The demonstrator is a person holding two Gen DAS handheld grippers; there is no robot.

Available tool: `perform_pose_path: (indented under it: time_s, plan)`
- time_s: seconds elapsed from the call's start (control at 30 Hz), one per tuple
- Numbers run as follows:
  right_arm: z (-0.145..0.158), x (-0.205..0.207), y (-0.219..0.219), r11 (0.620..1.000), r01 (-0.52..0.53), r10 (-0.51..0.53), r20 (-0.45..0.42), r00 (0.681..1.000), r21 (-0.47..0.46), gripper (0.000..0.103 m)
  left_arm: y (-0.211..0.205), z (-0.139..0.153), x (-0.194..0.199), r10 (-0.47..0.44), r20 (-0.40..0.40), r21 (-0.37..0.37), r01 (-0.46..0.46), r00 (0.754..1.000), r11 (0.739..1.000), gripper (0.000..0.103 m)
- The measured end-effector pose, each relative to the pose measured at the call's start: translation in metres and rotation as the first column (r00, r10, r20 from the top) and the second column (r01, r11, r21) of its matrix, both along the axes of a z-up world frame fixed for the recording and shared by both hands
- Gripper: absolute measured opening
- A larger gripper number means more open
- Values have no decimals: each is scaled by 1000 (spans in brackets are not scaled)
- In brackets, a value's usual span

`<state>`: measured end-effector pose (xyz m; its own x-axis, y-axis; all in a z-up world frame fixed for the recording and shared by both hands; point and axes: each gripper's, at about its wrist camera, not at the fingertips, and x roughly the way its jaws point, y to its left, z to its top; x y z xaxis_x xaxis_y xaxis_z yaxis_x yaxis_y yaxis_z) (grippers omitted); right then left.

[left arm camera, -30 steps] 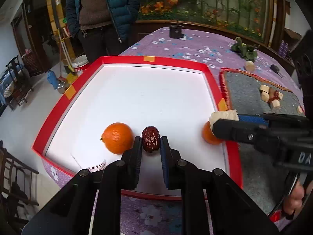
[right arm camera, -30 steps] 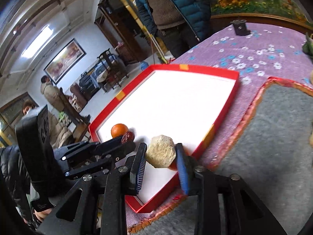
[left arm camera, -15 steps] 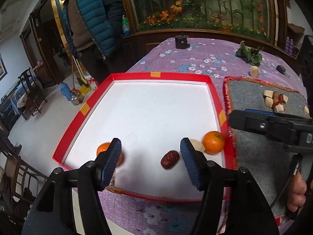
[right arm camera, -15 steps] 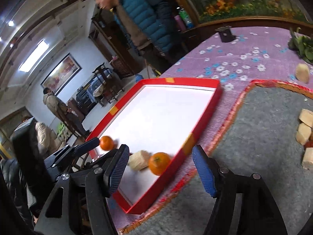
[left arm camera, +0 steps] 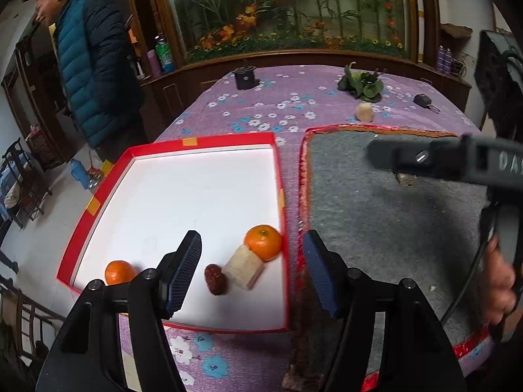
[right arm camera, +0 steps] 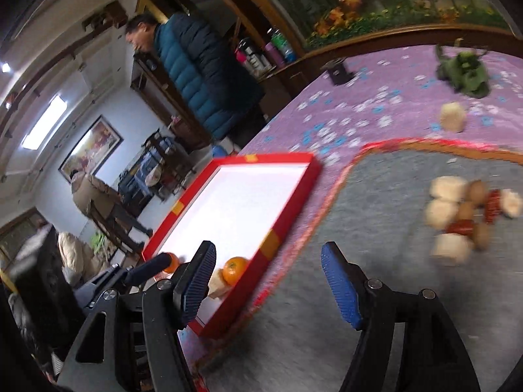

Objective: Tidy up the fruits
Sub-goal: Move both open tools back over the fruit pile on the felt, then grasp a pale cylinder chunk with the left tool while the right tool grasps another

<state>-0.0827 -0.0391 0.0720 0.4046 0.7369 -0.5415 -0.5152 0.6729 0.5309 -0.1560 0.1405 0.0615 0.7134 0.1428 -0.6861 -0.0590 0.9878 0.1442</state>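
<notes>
A red-rimmed white tray (left arm camera: 278,170) holds an orange (left arm camera: 263,242) at its right rim, a pale chunk (left arm camera: 244,270) touching it, a red date (left arm camera: 215,279) beside that, and a second orange (left arm camera: 119,271) at the near left. My left gripper (left arm camera: 251,274) is open and empty above the tray's near edge. My right gripper (right arm camera: 269,285) is open and empty over the grey mat (right arm camera: 376,248), its arm visible in the left wrist view (left arm camera: 441,160). A pile of pale chunks, dates and brown nuts (right arm camera: 467,212) lies on the mat.
A purple flowered cloth (left arm camera: 294,104) covers the table. On it stand a black holder (left arm camera: 245,76), green leaves (left arm camera: 361,85), a lone pale chunk (left arm camera: 365,112) and a key (left arm camera: 425,102). A man in a blue jacket (left arm camera: 94,65) stands at the far left corner.
Both grippers opened and let go: the date and the pale chunk now lie in the tray. Both grippers have pulled back and up; the right one has swung toward the mat.
</notes>
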Motion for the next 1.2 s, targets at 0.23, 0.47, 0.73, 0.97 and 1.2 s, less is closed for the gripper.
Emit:
perform_pose_path:
  time_s: [0.23, 0.47, 0.73, 0.97, 1.2]
  plan:
    - [20, -6, -136, 974, 228, -228, 36, 973, 7, 67, -19, 1, 1, -56, -9, 7, 56, 998, 998, 64]
    - [-1, 18, -235, 920, 392, -387, -138, 912, 10, 40, -55, -1, 10, -149, -32, -19, 148, 988, 989, 63]
    - [-38, 60, -242, 840, 509, -542, -253, 801, -189, 29, -78, 9, 11, -220, -35, -32, 218, 975, 975, 63]
    - [-30, 64, -217, 718, 564, -636, -57, 769, -407, 32, -94, 13, 25, -258, -35, -37, 256, 966, 966, 63]
    - [-41, 62, -222, 726, 553, -628, -65, 776, -410, 44, -117, -4, 70, -309, -89, -95, 301, 947, 949, 63]
